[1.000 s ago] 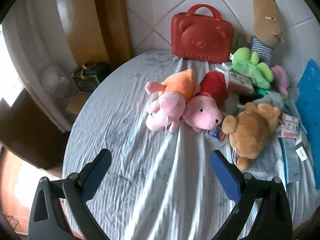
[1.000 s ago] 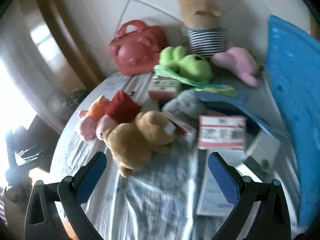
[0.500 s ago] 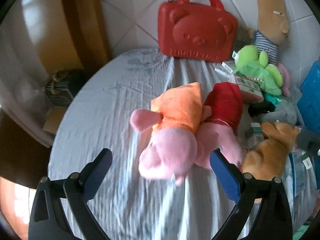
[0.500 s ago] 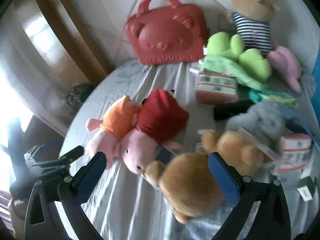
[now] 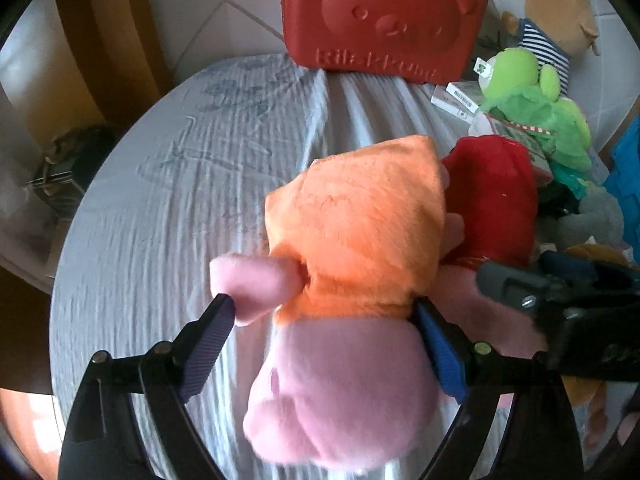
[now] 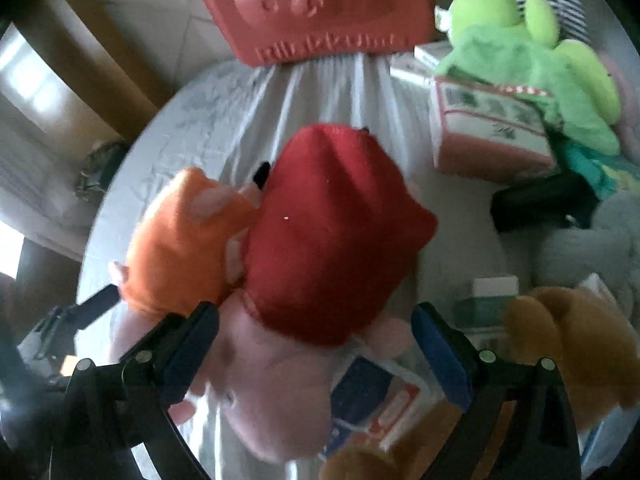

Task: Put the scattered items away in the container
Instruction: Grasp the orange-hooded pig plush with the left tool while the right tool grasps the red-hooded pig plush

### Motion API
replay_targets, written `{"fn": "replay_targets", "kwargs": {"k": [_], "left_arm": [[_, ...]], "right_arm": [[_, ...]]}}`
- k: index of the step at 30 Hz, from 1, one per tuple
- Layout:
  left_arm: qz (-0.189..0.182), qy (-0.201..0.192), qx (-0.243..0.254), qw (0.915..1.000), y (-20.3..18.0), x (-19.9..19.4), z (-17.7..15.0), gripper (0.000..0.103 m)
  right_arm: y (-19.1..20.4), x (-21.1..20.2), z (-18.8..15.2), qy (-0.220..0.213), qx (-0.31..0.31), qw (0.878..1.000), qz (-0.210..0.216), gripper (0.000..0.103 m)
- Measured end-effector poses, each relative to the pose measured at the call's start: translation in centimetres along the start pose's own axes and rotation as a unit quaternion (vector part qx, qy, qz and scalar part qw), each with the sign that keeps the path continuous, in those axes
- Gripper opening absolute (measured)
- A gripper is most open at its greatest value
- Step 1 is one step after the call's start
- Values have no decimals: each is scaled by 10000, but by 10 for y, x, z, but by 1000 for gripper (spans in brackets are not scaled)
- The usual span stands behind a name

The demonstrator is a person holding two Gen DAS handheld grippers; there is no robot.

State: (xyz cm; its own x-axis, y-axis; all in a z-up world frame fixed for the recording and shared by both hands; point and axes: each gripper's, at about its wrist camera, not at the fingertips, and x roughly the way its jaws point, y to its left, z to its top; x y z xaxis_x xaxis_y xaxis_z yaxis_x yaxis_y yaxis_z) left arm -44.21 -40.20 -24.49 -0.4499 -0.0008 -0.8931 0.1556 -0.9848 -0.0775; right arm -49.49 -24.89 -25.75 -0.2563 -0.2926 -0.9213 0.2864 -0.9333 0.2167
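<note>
Left wrist view: a pink pig toy in an orange dress lies in the middle of the round table, which has a grey wrinkled cloth on it. The left gripper is around this pig. Its blue pads are closing in on both sides of the pig. The right pad is against the dress, and the left pad is at the pig's pink arm, but they do not squeeze it.

Right wrist view: a second pink pig toy in a red dress lies touching the orange one on its right side. The right gripper is over this pig, with the pig between its pads. The pads are closing too, but they do not press on it.

A red case with a bear face stands at the far edge of the table. A green frog toy sits at the far right edge. A brown bear toy lies by the right edge, just beside the red pig.
</note>
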Motion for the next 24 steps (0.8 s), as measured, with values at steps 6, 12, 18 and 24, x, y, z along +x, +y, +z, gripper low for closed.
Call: {"fn": "replay_targets", "kwargs": {"k": [6,12,18,24], "left_arm": [[-173,43,37,9998,1,21,4,92],[-305,46,31,9995,4,32,4,91],[-368,-79,93,9992,5,16,-3,67],[-113,-467,4,9988,22,-25,-7,67]], "right_arm": [[-6,23,7,140,56,9997,203,97],[-6,44,15,265,118,9991,302,93],[0,39,15,160,-27,9992,369,80],[1,1,7,-218,-167,9984,500,79]]}}
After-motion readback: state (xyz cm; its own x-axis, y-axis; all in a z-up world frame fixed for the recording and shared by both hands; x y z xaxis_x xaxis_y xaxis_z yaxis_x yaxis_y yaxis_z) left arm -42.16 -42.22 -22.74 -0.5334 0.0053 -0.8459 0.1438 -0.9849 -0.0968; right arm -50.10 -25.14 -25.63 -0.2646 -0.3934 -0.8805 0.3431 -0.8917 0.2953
